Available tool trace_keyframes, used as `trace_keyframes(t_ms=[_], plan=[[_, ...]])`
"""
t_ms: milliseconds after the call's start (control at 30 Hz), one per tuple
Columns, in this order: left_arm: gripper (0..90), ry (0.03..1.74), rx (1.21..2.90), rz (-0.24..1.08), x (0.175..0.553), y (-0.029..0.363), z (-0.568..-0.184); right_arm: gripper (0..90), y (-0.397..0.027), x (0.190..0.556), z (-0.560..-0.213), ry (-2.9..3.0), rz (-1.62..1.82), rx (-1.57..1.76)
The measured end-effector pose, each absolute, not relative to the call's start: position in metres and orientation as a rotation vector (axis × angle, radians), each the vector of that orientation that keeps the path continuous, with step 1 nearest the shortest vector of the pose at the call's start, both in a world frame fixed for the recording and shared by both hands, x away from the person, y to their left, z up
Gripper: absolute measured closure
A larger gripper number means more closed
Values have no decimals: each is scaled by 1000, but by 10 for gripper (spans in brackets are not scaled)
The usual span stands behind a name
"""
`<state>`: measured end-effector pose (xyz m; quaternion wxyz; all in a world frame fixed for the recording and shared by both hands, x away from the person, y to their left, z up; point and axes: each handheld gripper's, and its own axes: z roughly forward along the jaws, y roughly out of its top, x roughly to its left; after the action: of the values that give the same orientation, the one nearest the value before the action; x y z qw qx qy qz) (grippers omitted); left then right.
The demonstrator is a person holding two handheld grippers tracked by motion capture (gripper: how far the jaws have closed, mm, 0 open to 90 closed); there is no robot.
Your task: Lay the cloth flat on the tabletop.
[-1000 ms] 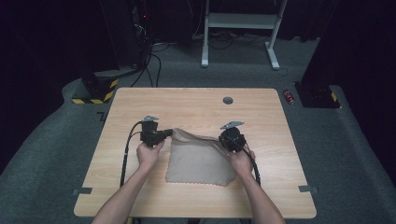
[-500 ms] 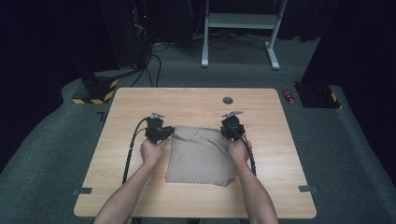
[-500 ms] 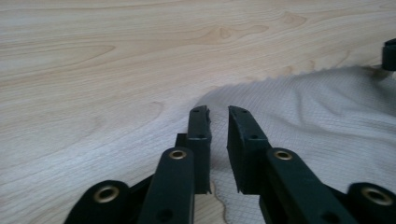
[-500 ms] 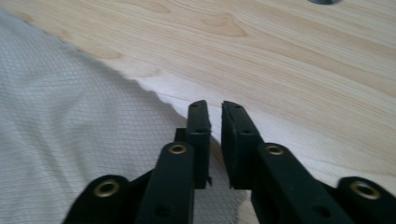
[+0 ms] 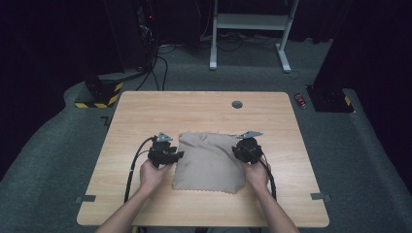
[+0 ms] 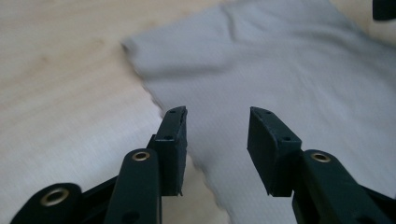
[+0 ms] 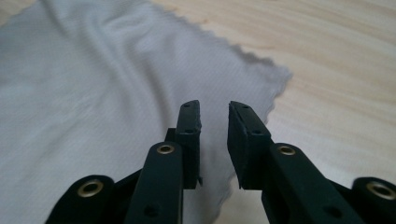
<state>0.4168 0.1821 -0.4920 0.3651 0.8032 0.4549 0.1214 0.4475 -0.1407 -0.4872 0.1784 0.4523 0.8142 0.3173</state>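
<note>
A wooden surface (image 5: pixel 204 109) on grey carpet (image 5: pixel 73 145) bears a cloth (image 5: pixel 209 162) — both tongs (image 5: pixel 180 154) (image 5: pixel 235 150) just opening, jaws apart, nothing held — dark room.

high view: above, looking down-forward | gripper views: low, close | shared: cloth (image 5: pixel 209 162) edges

cloth (image 5: pixel 209 162) on table (image 5: pixel 204 107), between left gripper (image 5: pixel 176 155), right gripper (image 5: pixel 237 149)
</note>
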Motion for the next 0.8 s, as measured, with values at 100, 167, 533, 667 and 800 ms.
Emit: trace_keyframes(t_ms=[100, 167, 533, 667, 800], plan=[[576, 1142, 2112, 306, 400, 181, -495, 719, -143, 432, -487, 2323, 926, 1274], [591, 1128, 2128, 299, 390, 181, -496, 718, -143, 422, -488, 2337, 931, 1254], [771, 1057, 2227, 331, 367, 183, -510, 735, -143, 394, -508, 2406, 872, 1210], [878, 1044, 2219, 303, 363, 189, -511, 733, -153, 386, -510, 2402, 871, 1194], [900, 1044, 2246, 299, 358, 191, -509, 715, -159, 381, -508, 2400, 838, 1185]])
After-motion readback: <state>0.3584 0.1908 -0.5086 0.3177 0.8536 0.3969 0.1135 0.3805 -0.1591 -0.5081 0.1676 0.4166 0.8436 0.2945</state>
